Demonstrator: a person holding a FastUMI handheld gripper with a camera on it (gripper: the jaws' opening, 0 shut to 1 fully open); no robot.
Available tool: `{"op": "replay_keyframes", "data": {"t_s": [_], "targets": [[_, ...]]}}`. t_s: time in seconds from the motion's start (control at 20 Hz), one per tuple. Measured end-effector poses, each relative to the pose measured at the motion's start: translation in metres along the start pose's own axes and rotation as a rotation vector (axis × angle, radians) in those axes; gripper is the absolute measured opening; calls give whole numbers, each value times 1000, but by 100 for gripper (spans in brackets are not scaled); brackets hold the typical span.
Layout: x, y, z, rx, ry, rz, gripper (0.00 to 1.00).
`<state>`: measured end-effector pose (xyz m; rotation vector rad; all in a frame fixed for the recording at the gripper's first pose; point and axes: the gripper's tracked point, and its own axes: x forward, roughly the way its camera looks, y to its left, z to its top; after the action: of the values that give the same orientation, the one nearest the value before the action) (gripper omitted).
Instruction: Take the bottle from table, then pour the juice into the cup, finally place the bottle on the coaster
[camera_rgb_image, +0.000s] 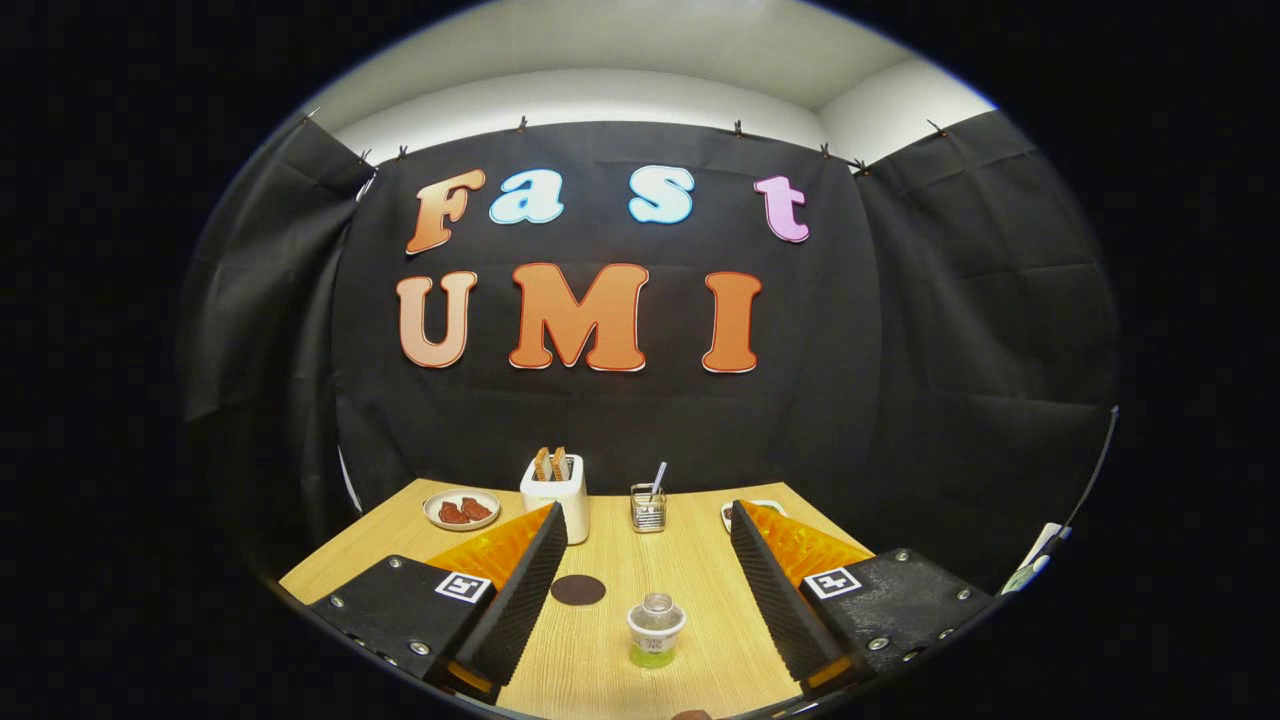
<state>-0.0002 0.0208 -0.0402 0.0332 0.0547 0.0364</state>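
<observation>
Bottle (655, 630): small, clear, uncapped, with a little green juice at the bottom and a white label band; stands upright on the wooden table (690, 560), between the two fingers and nearer their bases than their tips, touching neither.

Gripper (649, 523): black ribbed fingers with orange backing, spread wide apart, holding nothing; a square marker tag on each finger block.

Coaster (578, 590): dark round disc, flat on the table, just beside the left finger's inner face, beyond and to the left of the bottle, apart from it.

Toaster (556, 492): white, upright, two browned slices standing out of the top; at the left fingertip, toward the back of the table.

Plate (461, 509): pale, round, carrying two reddish pieces; left of the toaster.

Wire holder (648, 508): small metal basket with a thin utensil leaning in it; beyond the fingertips, right of the toaster.

Second dish (752, 508): pale rim, largely hidden behind the right fingertip.
</observation>
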Motion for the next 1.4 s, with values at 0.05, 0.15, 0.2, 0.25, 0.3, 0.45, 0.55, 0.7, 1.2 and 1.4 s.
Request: {"op": "replay_keyframes", "data": {"t_s": [0.05,0.15,0.2,0.25,0.3,0.45,0.55,0.7,1.2,1.4], "targets": [[2,0,-7,1,10,2,98],[7,2,-22,4,30,9,98],[10,3,-32,2,43,10,98],[14,2,-42,-1,58,9,98],[18,1,-53,-5,77,8,98],[29,-6,-86,-20,123,-8,98],[35,-9,-112,-25,162,-12,98],[40,-9,-147,-11,219,-1,98],[68,-5,-224,22,349,60,98],[81,-7,-244,51,408,66,98]]}}
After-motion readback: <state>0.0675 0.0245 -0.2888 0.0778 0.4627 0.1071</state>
